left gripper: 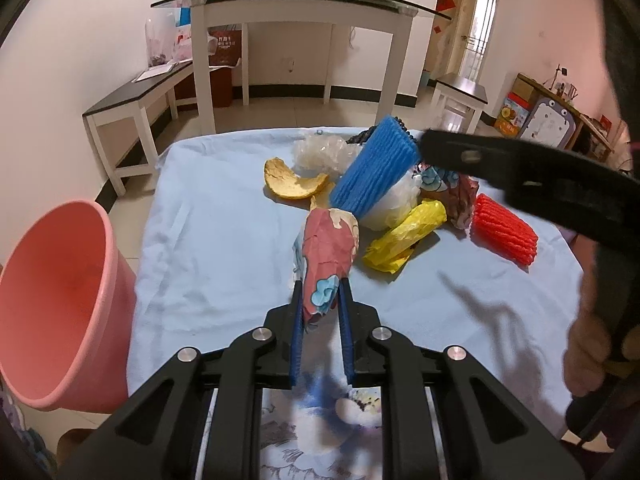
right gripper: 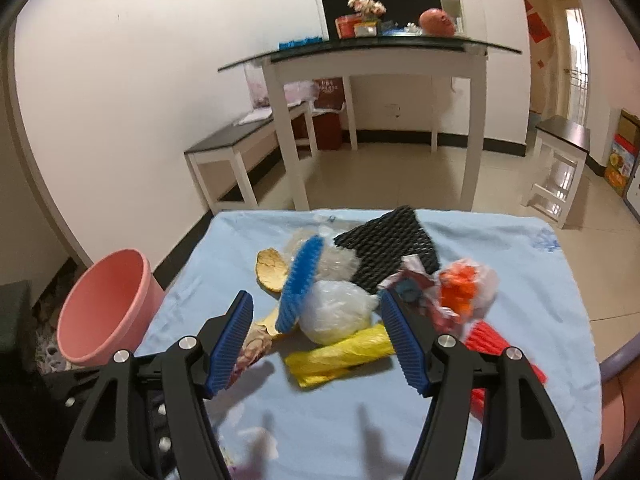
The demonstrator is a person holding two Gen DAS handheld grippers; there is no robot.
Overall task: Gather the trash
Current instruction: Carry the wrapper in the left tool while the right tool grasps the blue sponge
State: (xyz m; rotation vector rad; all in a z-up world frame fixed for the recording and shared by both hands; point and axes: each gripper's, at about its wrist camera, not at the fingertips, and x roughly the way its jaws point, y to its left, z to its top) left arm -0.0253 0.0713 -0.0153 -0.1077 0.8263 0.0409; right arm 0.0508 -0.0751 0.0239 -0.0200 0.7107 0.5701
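pink bin (left gripper: 60,304): looks empty | left claw (left gripper: 320,292): pinching crumpled paper (left gripper: 330,248) | right claw (right gripper: 316,312): spread

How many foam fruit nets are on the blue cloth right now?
3. A blue foam net leans on the white bag mid-pile, a red foam net lies at the right edge, and a black foam net lies at the back. Others may be buried.

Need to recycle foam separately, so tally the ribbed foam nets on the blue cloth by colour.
Blue foam net: 1
Red foam net: 1
Black foam net: 1
Total: 3
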